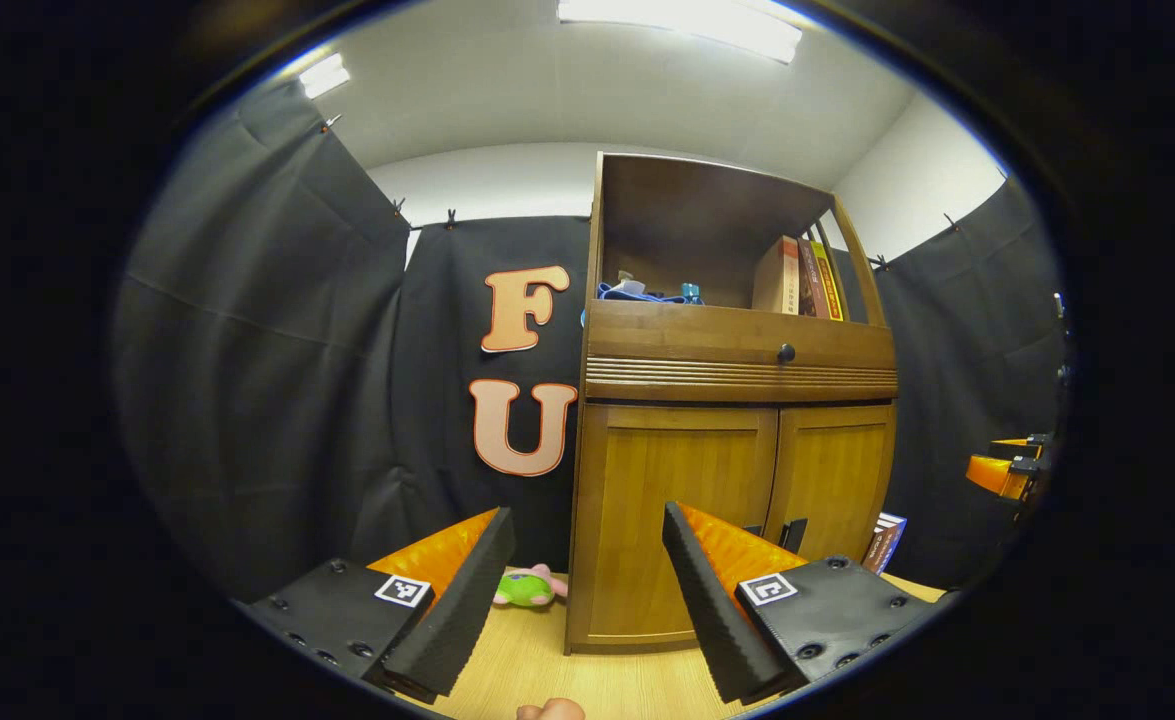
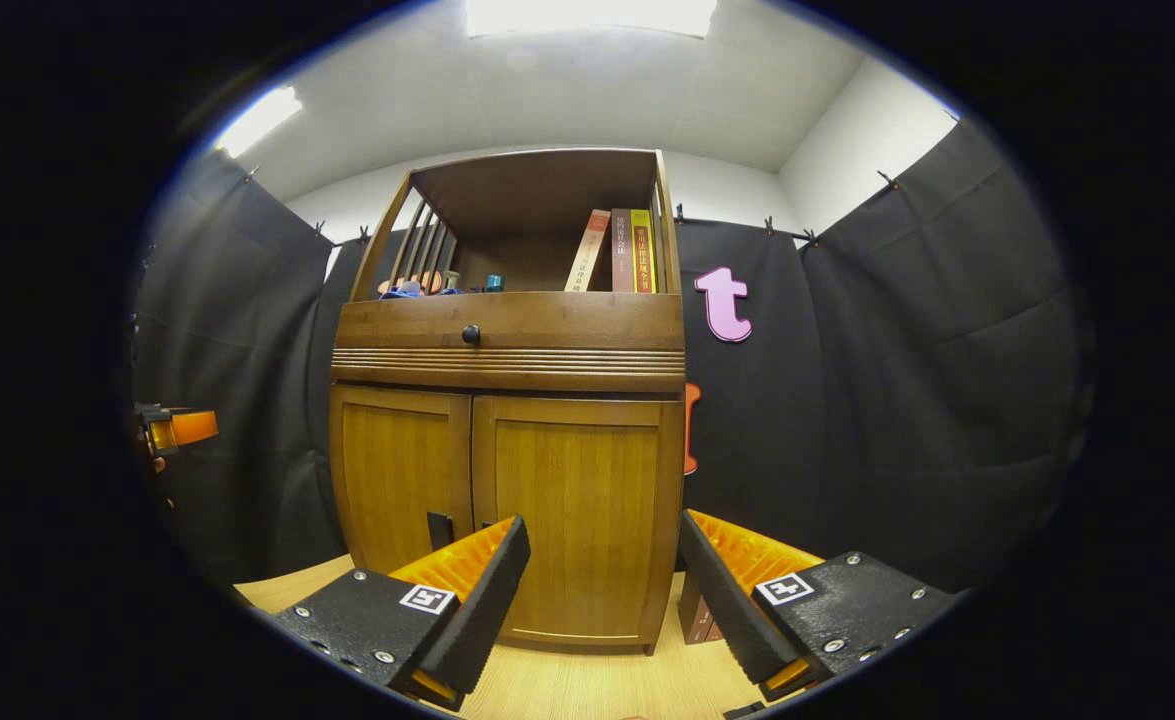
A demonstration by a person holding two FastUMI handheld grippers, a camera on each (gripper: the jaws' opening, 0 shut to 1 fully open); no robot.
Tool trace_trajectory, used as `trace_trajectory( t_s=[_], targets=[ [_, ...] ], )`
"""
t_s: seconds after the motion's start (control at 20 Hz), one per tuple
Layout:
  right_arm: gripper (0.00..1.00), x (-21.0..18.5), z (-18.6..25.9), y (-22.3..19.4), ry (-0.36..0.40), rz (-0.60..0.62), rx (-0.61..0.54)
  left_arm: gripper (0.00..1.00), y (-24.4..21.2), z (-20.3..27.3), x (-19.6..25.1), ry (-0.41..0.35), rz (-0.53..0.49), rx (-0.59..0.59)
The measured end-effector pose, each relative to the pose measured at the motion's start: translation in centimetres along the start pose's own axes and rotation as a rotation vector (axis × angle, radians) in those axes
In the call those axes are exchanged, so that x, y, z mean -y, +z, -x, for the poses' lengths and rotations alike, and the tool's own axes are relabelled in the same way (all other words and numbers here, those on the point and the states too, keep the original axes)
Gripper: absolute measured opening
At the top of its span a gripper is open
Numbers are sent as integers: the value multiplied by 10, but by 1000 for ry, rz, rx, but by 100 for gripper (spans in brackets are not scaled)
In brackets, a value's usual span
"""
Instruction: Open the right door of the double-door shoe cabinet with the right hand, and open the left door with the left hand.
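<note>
Both doors of the shoe cabinet [image 2: 507, 400] are closed, so by my reading nothing of the task is done yet and the reach toward the handles comes first. In the right gripper view the right gripper [image 2: 602, 580] has its fingers spread wide and holds nothing; the right door [image 2: 575, 510] lies straight ahead of it, between and beyond its fingertips and well apart from them. That door's handle sits at its inner edge, mostly hidden behind the fingertip on the view's left, so the move turns on shifting toward that side. The left door's handle [image 2: 439, 530] is a short dark upright tab just beside the centre seam. In the left gripper view the left gripper [image 1: 587, 565] is likewise wide open and empty, and the left door [image 1: 675, 520] stands ahead of it, slightly toward the view's right, apart from the fingers; a dark handle [image 1: 795, 533] shows at the seam just past the fingertip on that side. Each gripper faces its own door, so neither is nearer than the other as far as I can tell. The doors are tall upright panels of smooth, warm-toned wood with a recessed flat centre and a raised frame, under a ribbed moulding and a drawer front with a round dark knob [image 2: 470, 334]. A shelf above holds books [image 2: 627, 250].
</note>
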State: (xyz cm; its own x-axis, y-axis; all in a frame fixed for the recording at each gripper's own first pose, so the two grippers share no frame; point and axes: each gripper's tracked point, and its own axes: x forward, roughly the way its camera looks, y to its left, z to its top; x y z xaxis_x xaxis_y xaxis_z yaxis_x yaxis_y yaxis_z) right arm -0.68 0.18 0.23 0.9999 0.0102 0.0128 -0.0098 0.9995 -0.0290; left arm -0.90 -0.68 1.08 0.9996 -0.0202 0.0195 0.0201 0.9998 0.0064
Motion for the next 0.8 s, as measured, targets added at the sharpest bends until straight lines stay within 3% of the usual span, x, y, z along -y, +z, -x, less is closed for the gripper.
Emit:
trace_trajectory(
  t_s=[0.4,0.8],
  targets=[
    [94,-2,-7,-10,-8,1,-17,95,2,4,-1,-6,-9,8],
    [94,-31,-24,-42,45,-2,-72,96,-5,1,-7,-1,-5,-10]
  ],
)
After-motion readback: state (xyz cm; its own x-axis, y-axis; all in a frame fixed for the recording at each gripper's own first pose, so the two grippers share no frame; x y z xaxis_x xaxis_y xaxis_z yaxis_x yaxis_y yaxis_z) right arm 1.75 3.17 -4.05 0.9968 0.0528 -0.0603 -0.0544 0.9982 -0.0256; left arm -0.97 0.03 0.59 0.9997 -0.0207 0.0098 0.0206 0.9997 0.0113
